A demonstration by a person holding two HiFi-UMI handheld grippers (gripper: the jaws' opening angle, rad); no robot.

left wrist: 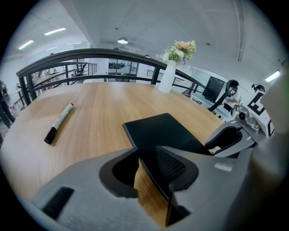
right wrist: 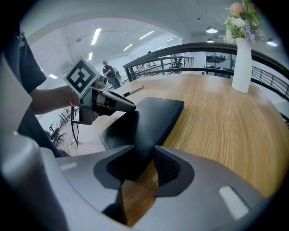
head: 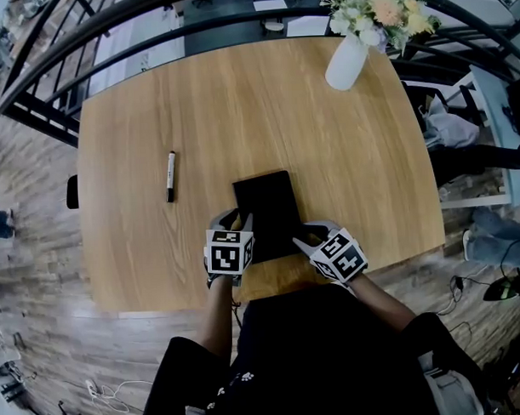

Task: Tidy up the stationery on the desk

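Notebook [head: 264, 212], black, flat near bench [head: 352, 157] front edge: thin, stiff, probably light, slippery. Left gripper [head: 240, 222] and right gripper [head: 304, 237] jaws half-open, astride near corners; pinch there.

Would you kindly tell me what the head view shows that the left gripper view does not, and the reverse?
Only the head view: the person's dark clothing, the floor and the whole outline of the table. Only the left gripper view: the ceiling lights and, close up, the left gripper with its jaws either side of the near corner of the black notebook. Both: the table, the marker pen, the black notebook, the white vase of flowers and the right gripper.
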